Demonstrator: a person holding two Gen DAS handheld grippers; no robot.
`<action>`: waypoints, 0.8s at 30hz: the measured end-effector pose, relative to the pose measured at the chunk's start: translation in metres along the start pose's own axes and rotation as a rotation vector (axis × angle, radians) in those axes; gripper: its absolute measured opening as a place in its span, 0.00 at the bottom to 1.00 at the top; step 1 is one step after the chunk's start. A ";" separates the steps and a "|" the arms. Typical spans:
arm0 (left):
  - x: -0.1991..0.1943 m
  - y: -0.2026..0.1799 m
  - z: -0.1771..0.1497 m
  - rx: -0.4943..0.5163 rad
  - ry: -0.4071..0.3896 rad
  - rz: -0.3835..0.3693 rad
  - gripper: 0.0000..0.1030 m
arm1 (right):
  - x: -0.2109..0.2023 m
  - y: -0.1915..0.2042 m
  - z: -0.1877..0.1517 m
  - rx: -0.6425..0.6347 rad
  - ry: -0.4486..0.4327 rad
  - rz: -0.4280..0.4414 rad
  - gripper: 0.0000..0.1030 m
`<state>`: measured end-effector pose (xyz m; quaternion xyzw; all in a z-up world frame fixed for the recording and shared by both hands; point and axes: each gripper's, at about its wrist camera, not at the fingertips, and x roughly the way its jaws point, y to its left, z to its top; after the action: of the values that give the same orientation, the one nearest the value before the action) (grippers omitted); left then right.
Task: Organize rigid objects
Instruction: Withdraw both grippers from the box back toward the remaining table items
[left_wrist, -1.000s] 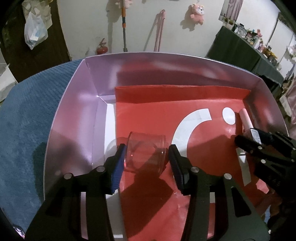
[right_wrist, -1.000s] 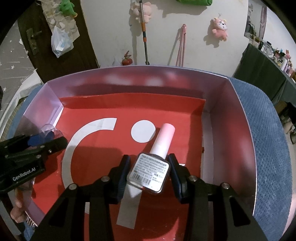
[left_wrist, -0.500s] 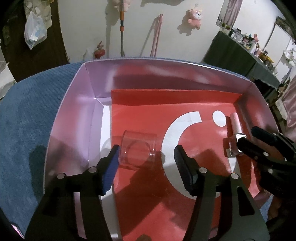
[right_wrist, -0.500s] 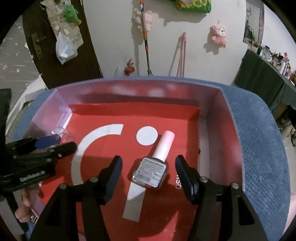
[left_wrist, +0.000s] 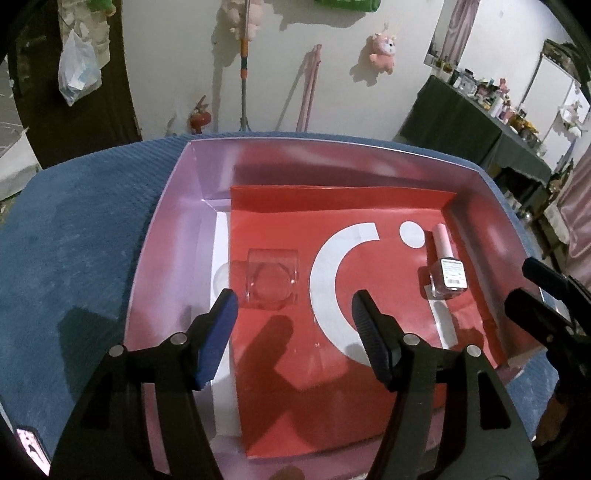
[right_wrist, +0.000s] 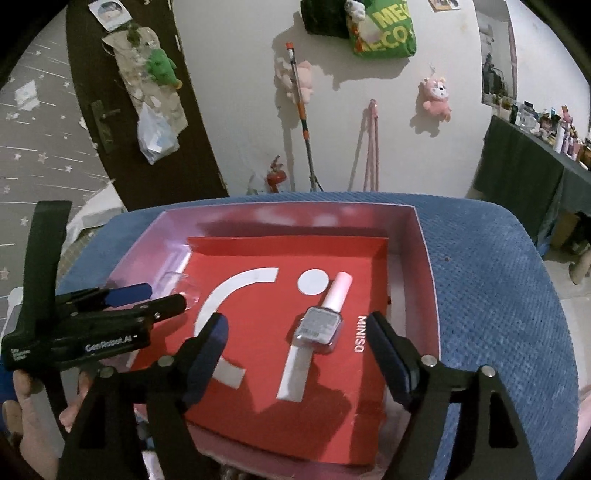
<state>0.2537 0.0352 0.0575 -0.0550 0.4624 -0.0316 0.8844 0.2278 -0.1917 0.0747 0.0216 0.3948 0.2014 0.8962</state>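
Note:
A pink box (left_wrist: 147, 258) lined with a red sheet (left_wrist: 332, 369) holds both objects. A clear glass cup (left_wrist: 272, 278) lies on its side at the sheet's left. My left gripper (left_wrist: 293, 306) hangs just above and short of it, jaws opening, nothing between the pads. At the sheet's right lies a nail polish bottle (right_wrist: 319, 326) with a pink cap. Above it my right gripper (right_wrist: 297, 325) has its jaws opening wide, pads off the bottle. Also in the right wrist view, the left gripper (right_wrist: 162, 297) partly hides the cup (right_wrist: 177, 284). The bottle (left_wrist: 448, 277) and right gripper (left_wrist: 535, 291) also show in the left wrist view.
The box (right_wrist: 428, 277) rests on a blue textured surface (right_wrist: 498, 295) that rings it on all sides. A person's hand (right_wrist: 22, 398) holds the left gripper. Behind stand a white wall with plush toys, a mop (right_wrist: 301, 110), and a dark table (right_wrist: 535, 177) with several bottles.
Both grippers let go: the left released the clear cup, the right released the nail polish bottle. Both then opened wider and pulled up and back; the objects stayed on the red sheet.

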 end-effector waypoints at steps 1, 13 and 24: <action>-0.002 0.000 0.000 0.003 -0.007 0.008 0.61 | -0.003 0.001 -0.002 0.003 -0.006 0.008 0.79; -0.028 0.003 -0.018 -0.004 -0.060 0.019 0.61 | -0.032 0.005 -0.019 0.020 -0.052 0.068 0.90; -0.048 0.008 -0.041 -0.017 -0.109 0.029 0.72 | -0.043 0.014 -0.035 0.023 -0.057 0.098 0.98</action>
<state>0.1931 0.0459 0.0726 -0.0573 0.4146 -0.0119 0.9081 0.1723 -0.1993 0.0833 0.0569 0.3697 0.2397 0.8959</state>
